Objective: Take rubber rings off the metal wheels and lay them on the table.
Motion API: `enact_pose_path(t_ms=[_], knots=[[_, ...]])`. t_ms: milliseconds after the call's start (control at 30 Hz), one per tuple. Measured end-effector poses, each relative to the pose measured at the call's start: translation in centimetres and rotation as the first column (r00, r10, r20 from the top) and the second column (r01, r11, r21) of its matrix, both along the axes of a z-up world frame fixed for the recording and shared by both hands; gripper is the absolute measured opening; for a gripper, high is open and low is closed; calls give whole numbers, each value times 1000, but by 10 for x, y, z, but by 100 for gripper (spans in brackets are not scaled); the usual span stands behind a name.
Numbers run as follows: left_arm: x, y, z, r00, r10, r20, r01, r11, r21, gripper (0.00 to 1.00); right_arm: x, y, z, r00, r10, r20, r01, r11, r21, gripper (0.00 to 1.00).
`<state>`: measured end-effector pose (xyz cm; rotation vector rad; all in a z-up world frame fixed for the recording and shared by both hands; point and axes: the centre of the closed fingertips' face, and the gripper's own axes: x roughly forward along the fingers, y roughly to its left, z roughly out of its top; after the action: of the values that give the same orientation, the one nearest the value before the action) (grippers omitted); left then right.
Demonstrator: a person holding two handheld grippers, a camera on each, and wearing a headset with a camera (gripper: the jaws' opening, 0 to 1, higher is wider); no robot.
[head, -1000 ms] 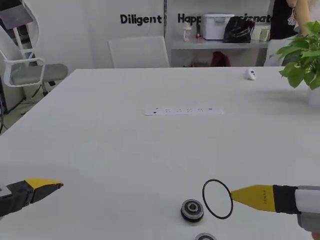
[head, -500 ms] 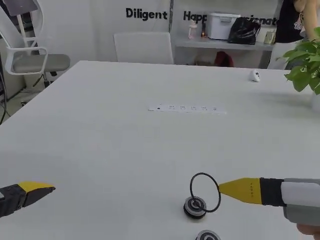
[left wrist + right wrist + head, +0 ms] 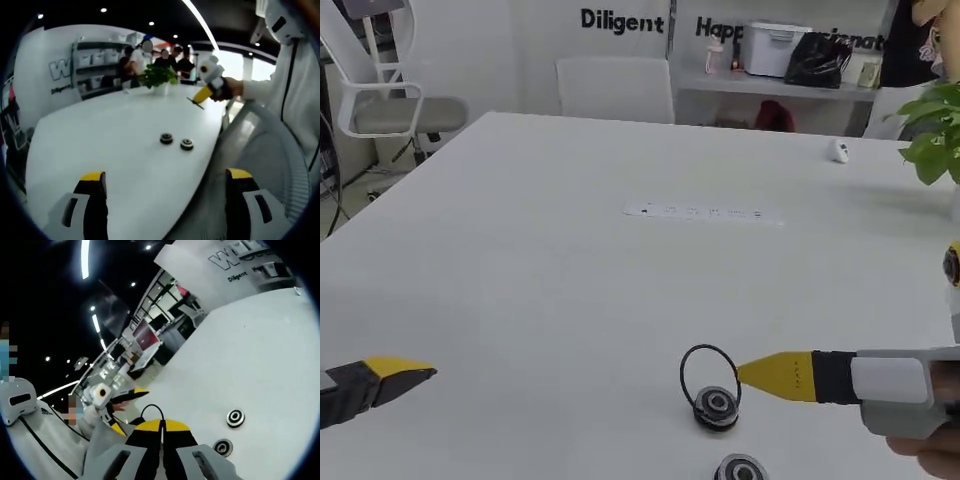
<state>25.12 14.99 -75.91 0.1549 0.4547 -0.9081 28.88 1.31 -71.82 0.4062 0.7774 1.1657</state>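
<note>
A thin black rubber ring (image 3: 708, 372) hangs pinched in my right gripper (image 3: 740, 373), just above and behind a small metal wheel (image 3: 717, 406) on the white table (image 3: 570, 250). A second wheel (image 3: 740, 468) lies nearer the front edge. In the right gripper view the jaws are shut (image 3: 161, 426) on the ring (image 3: 152, 411), with both wheels (image 3: 235, 417) (image 3: 222, 447) to the right. My left gripper (image 3: 405, 378) hovers low at the far left. It stands wide open (image 3: 166, 175), and the two wheels (image 3: 166, 138) (image 3: 186, 144) lie ahead of it.
A white power strip (image 3: 705, 212) lies mid-table and a small white object (image 3: 838, 151) sits at the far right. A potted plant (image 3: 935, 140) stands at the right edge. White chairs (image 3: 615, 88) and a shelf stand behind the table.
My right gripper has carried the ring leftward, from right of the wheel to just above it. The left gripper has stayed about where it was; the head camera has shifted.
</note>
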Motion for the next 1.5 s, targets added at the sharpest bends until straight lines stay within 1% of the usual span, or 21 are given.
enact_pose_path(t_ms=[200,300,367,400,467,533,633,700,767,900,1067,1167,1267,1400,1433,1500], knots=[[-2,2,-1,1000,18,-5,-18,1000,-6,100,1,12,-10,998,59,-6,-59,998,-37,0],[-3,3,-3,1000,19,-7,-19,1000,0,100,0,16,-15,997,83,-11,-83,995,-49,0],[-3,4,-4,1000,25,-10,-25,1000,1,100,0,18,-22,995,101,-6,-101,992,-75,0],[-4,4,-4,1000,27,-10,-27,1000,0,100,1,18,-28,995,103,-1,-103,990,-97,0],[-4,5,-3,999,35,-7,-35,999,2,100,2,18,-37,994,112,2,-111,986,-124,0],[-4,5,-3,999,42,-5,-42,999,-2,100,2,19,-43,993,115,2,-113,984,-139,0],[-7,3,-2,999,44,-6,-44,999,-7,100,1,23,-51,992,123,-12,-123,980,-158,0],[-7,4,-2,999,48,-8,-48,999,-5,98,2,25,-59,991,131,-6,-130,973,-191,0],[-7,4,-2,999,51,-10,-51,999,-5,99,2,27,-64,991,136,-12,-136,971,-198,0],[-7,3,-1,998,55,-6,-55,998,-5,99,4,30,-76,990,141,-5,-138,965,-223,0],[-6,4,1,998,64,-3,-64,998,-4,100,9,28,-93,991,136,-6,-133,954,-269,0],[-6,4,1,998,66,-4,-66,998,-4,100,9,27,-104,991,132,-35,-136,949,-286,0],[-5,3,2,998,65,-3,-65,998,-5,100,9,27,-113,991,130,-44,-137,940,-312,0],[-5,2,1,998,62,-7,-62,998,-8,100,11,25,-128,993,121,-20,-119,921,-370,0],[-4,2,0,998,62,-10,-62,998,-5,100,9,26,-132,991,128,-28,-129,917,-377,0],[-3,2,-2,998,64,-14,-64,998,-1,100,8,27,-134,991,134,-21,-131,915,-382,0]])
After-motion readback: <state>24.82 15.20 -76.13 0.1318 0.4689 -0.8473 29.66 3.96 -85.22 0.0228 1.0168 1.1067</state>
